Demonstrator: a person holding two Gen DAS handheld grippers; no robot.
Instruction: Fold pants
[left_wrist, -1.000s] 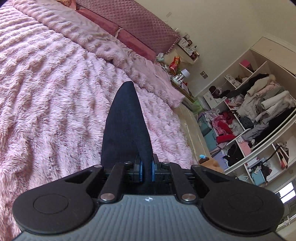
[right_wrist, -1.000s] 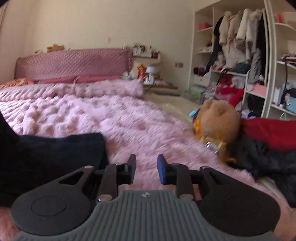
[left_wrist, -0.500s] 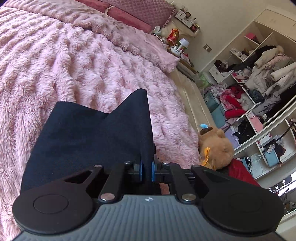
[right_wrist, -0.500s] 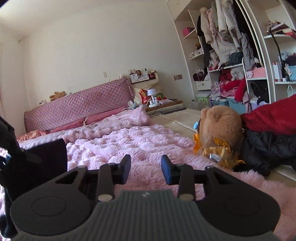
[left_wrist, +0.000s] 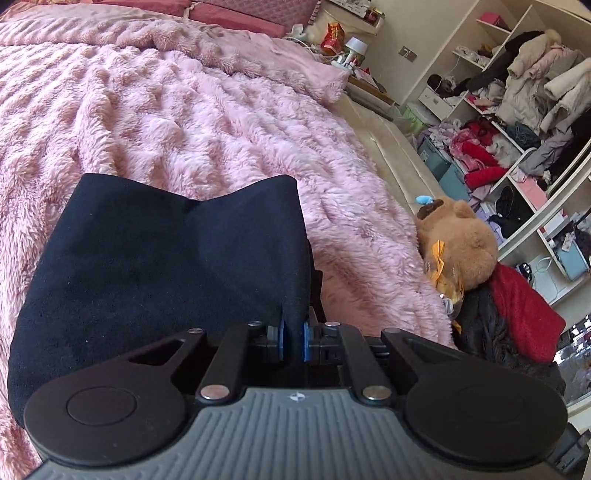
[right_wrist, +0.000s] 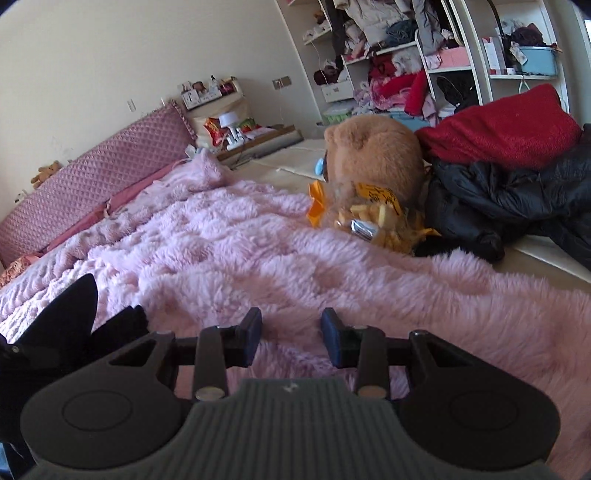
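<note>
Dark navy pants lie in a folded stack on the fluffy pink blanket. My left gripper is shut on the near right edge of the pants, the cloth pinched between its blue pads. In the right wrist view the pants show only as a dark peak at the far left. My right gripper stands open to their right, low over bare pink blanket, with nothing between its fingers.
A brown teddy bear with an orange snack bag sits at the bed's right edge, beside a black jacket and red cloth. Open shelves full of clothes line the right wall. Headboard and pillows lie far back.
The left gripper has lowered the raised pants flap onto the stack, so the cloth now lies broad and flat. The right gripper has opened wider, rolled, and shifted away from the pants.
</note>
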